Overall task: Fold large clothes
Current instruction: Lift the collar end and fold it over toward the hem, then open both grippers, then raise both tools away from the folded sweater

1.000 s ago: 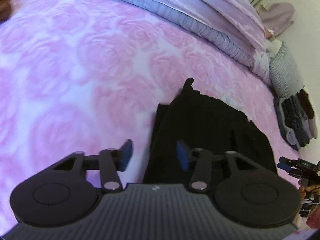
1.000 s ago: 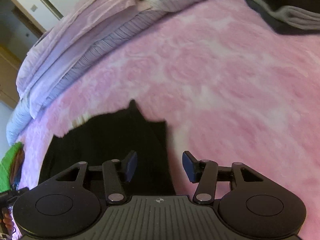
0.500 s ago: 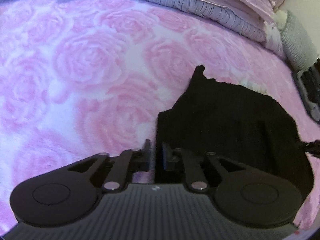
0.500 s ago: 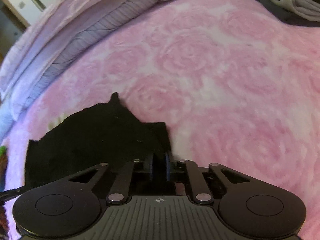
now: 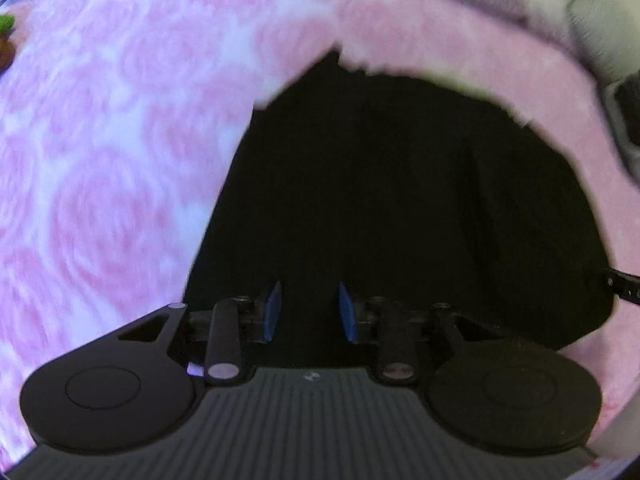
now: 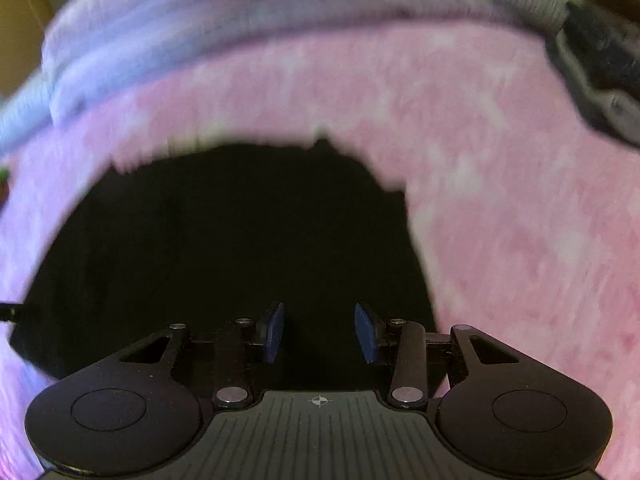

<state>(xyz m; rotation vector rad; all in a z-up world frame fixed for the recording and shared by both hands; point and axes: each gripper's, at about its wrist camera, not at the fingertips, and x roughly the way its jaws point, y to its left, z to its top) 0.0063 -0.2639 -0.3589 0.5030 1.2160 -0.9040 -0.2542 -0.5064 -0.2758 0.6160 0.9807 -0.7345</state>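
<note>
- Across the middle of both wrist views lies the black garment (image 5: 400, 208), a matte, dark cloth folded into a rough block, flat on the bed's pink blanket (image 5: 100, 160); its far edge is jagged and blurred, with one small point sticking up.
- Plush pink blanket with a pale rose pattern, fuzzy in texture, open and bare to the left of the garment in the left view and to the right of it in the right view.
- Left claw (image 5: 308, 312): blue pads apart and opening over the black cloth, nothing pinched between them.
- Right claw (image 6: 320, 332): blue pads apart and opening, above the garment's near right part, gripping nothing.
- Upper left of the right view: ribbed lilac bedding (image 6: 160, 48), piled in soft folds.
- Upper right: stacked grey and dark clothes (image 6: 600, 68) at the blanket's edge.
- No writing is readable.
</note>
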